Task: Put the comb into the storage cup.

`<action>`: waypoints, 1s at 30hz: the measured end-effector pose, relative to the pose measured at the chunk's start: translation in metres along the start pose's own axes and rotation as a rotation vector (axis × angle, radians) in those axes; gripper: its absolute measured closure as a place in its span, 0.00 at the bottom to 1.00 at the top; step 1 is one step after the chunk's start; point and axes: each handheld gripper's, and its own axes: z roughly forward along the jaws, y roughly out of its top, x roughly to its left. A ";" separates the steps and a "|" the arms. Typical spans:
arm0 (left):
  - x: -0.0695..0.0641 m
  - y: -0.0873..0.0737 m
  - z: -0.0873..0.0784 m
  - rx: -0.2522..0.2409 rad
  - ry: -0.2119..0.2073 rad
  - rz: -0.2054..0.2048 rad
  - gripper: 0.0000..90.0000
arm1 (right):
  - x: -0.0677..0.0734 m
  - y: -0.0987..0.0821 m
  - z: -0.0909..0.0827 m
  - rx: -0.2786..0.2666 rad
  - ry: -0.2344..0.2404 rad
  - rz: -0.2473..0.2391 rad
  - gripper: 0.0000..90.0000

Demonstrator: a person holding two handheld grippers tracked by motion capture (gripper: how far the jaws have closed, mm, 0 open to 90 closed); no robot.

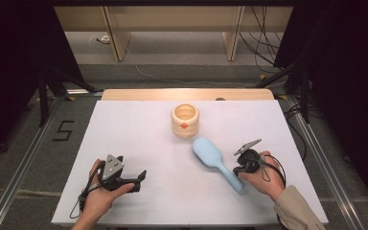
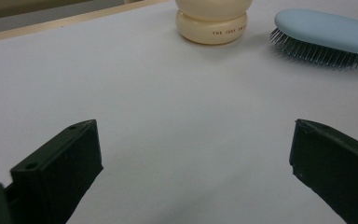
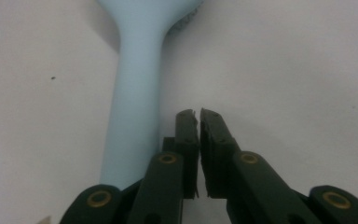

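The right gripper (image 3: 198,114) sat just beside the handle of the pale blue hairbrush (image 1: 214,160), its jaws all but closed with only a sliver of gap between them and nothing in it. That struck me as the weak point: with the jaws pinched together next to the handle rather than around it, any push forward would likely nudge the brush sideways or spin it on the smooth white table (image 1: 139,139) instead of gripping it. The jaws would have to spread well before they could straddle that handle. Even then a grip near the end of the handle might let the heavier head droop, or the smooth plastic might slip between the pads.

The left gripper (image 1: 141,176) rested on the table near the front left, jaws held wide apart and empty, pointing toward the middle.

The brush lay bristles down, right of centre, its oval head toward the cream jar (image 1: 185,120) and its handle running back toward the right hand (image 1: 263,175). Head and jar were near each other but apart. Dark bristles showed under the rounded, matte blue back
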 end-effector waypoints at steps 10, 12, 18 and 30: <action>0.000 0.000 0.000 -0.003 0.001 -0.001 0.02 | -0.010 0.000 -0.008 -0.110 -0.026 0.069 0.69; 0.000 0.000 0.000 -0.001 0.000 -0.001 0.02 | -0.012 0.000 -0.010 -0.142 -0.028 0.094 0.64; 0.000 0.000 0.000 -0.004 -0.001 -0.001 0.02 | -0.016 0.002 -0.012 -0.278 -0.044 0.125 0.39; 0.000 0.000 0.000 -0.006 -0.003 0.001 0.02 | -0.021 0.003 -0.020 -0.593 -0.049 0.102 0.16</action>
